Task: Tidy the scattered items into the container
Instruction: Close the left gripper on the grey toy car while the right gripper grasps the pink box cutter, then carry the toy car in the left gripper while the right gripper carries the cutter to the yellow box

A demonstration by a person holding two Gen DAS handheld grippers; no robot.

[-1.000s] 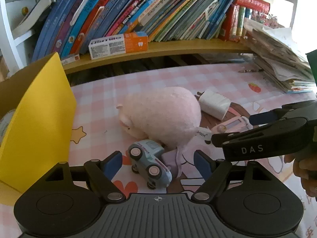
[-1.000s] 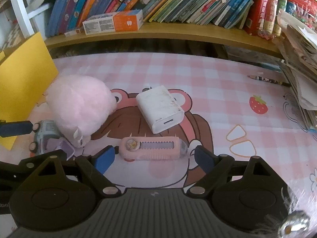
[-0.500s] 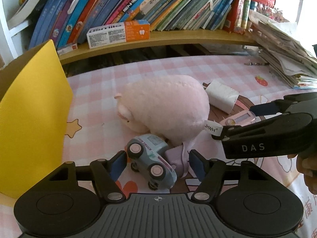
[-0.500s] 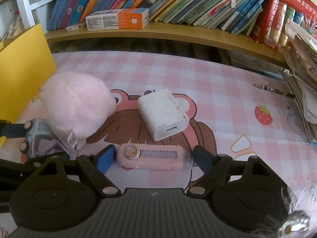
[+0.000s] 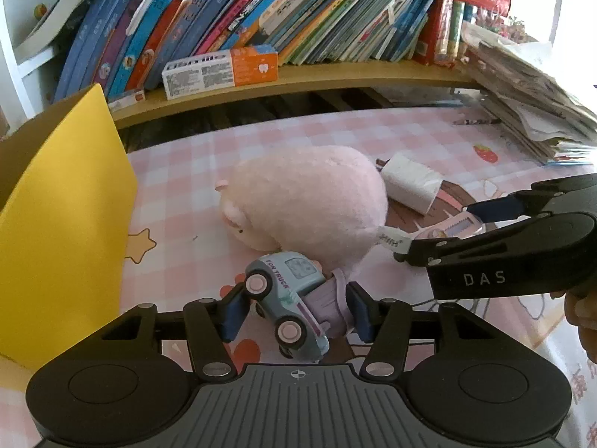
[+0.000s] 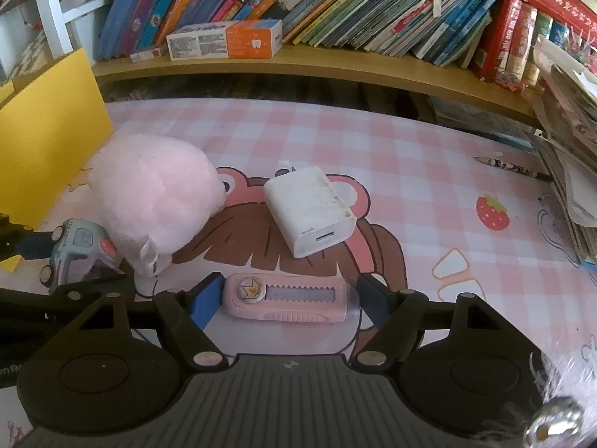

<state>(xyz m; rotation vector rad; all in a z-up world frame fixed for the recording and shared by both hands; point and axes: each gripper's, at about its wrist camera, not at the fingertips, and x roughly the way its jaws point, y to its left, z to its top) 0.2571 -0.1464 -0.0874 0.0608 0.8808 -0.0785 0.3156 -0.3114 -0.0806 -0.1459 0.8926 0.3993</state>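
A pale blue toy car (image 5: pixel 287 295) lies tilted between the fingers of my left gripper (image 5: pixel 294 311), whose pads touch it on both sides. A pink plush pig (image 5: pixel 309 198) sits just behind the car. My right gripper (image 6: pixel 287 298) is open around a pink utility knife (image 6: pixel 291 298) that lies flat on the mat; its pads stand close to both ends of the knife. A white charger block (image 6: pixel 309 209) lies beyond the knife. The yellow container (image 5: pixel 59 216) stands at the left.
A wooden shelf (image 5: pixel 298 74) of leaning books runs along the back, with a toothpaste box (image 5: pixel 220 71) on it. A stack of papers (image 5: pixel 533 104) stands at the right. A pencil (image 6: pixel 511 164) lies near the papers.
My left gripper has moved forward and closed onto the toy car. My right gripper has come down around the pink knife and narrowed.
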